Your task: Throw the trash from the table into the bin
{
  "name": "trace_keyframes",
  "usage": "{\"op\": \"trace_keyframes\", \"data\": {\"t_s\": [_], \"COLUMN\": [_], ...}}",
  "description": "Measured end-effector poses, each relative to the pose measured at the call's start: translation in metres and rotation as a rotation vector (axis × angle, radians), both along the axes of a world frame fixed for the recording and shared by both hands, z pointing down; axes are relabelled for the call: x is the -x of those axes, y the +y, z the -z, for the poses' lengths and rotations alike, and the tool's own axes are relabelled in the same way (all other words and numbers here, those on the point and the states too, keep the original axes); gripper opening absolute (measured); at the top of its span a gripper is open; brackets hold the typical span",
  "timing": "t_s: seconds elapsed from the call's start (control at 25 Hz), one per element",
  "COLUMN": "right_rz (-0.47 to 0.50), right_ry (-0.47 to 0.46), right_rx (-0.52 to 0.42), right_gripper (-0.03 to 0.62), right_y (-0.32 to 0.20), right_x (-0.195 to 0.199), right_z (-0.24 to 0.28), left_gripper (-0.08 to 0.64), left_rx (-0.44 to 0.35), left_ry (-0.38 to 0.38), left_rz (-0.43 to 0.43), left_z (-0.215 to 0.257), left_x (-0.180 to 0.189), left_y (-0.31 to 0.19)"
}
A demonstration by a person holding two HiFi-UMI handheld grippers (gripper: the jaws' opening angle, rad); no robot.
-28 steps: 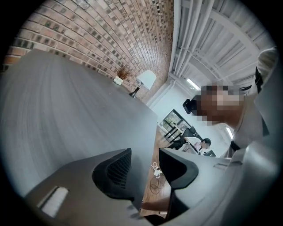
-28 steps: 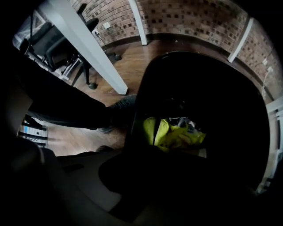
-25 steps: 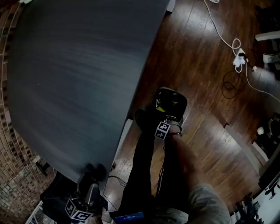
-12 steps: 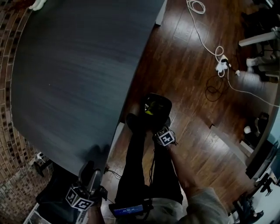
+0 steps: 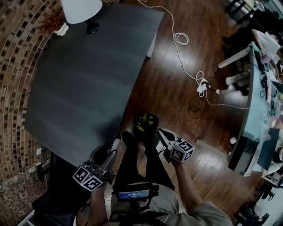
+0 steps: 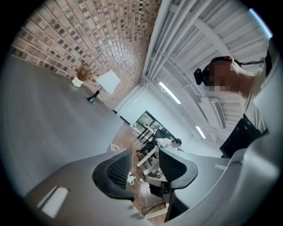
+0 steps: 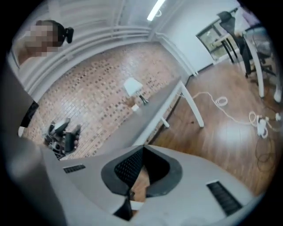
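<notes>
The dark table point(image 5: 84, 84) carries no trash that I can see. A black bin point(image 5: 152, 118) stands on the wood floor by the table's near right corner, with yellow-green trash point(image 5: 140, 125) inside it. My right gripper point(image 5: 161, 132) hangs just right of the bin and above it. In the right gripper view its jaws point(image 7: 140, 154) are shut tip to tip with nothing between them. My left gripper point(image 5: 107, 153) is held by the table's near edge. Its jaws point(image 6: 143, 165) stand open and empty.
A white lamp point(image 5: 82, 9) and a small pale object point(image 5: 62, 30) sit at the table's far end. A white cable with a power strip point(image 5: 201, 86) runs across the floor. Desks point(image 5: 261, 88) line the right side, and a brick wall point(image 5: 22, 53) the left.
Both grippers have risen. The right one came up from the bin's mouth and rolled over, with its marker cube now nearer me. The view widened, so the lamp shows.
</notes>
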State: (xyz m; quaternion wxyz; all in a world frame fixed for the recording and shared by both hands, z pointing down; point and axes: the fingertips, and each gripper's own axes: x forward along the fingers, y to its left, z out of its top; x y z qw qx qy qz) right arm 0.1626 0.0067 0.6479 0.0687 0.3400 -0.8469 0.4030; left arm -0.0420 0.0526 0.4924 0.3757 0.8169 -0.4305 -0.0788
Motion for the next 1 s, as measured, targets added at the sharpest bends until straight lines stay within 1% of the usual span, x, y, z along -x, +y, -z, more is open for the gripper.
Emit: {"op": "trace_keyframes", "data": {"t_s": [0.08, 0.16, 0.24, 0.36, 0.48, 0.68, 0.8, 1.0], "right_rz": [0.007, 0.019, 0.034, 0.047, 0.054, 0.067, 0.099, 0.159], "right_ry": [0.024, 0.046, 0.061, 0.085, 0.104, 0.104, 0.133, 0.171], "right_rx": [-0.078, -0.143, -0.183, -0.229, -0.258, -0.233, -0.245, -0.291], "right_gripper": [0.001, 0.0, 0.001, 0.0, 0.0, 0.0, 0.0, 0.0], "right_y": [-0.004, -0.004, 0.001, 0.012, 0.02, 0.035, 0.037, 0.036], "right_x": [-0.007, -0.011, -0.013, -0.017, -0.025, -0.029, -0.024, -0.02], "right_z": [0.053, 0.091, 0.116, 0.137, 0.145, 0.137, 0.134, 0.138], "left_gripper": [0.195, 0.196, 0.196, 0.195, 0.196, 0.195, 0.196, 0.195], "left_rx": [-0.019, -0.055, -0.084, -0.102, -0.1, -0.083, -0.08, -0.072], "left_ry": [-0.033, -0.068, -0.076, -0.073, -0.089, -0.114, -0.126, -0.133], "left_rz": [-0.092, -0.161, -0.194, -0.222, -0.234, -0.226, -0.216, -0.193], "left_z": [0.01, 0.021, 0.031, 0.038, 0.037, 0.035, 0.036, 0.035], "left_x": [-0.024, -0.045, -0.058, -0.07, -0.079, -0.081, -0.076, -0.077], "left_y": [-0.009, -0.015, -0.018, -0.02, -0.02, -0.016, -0.015, -0.013]}}
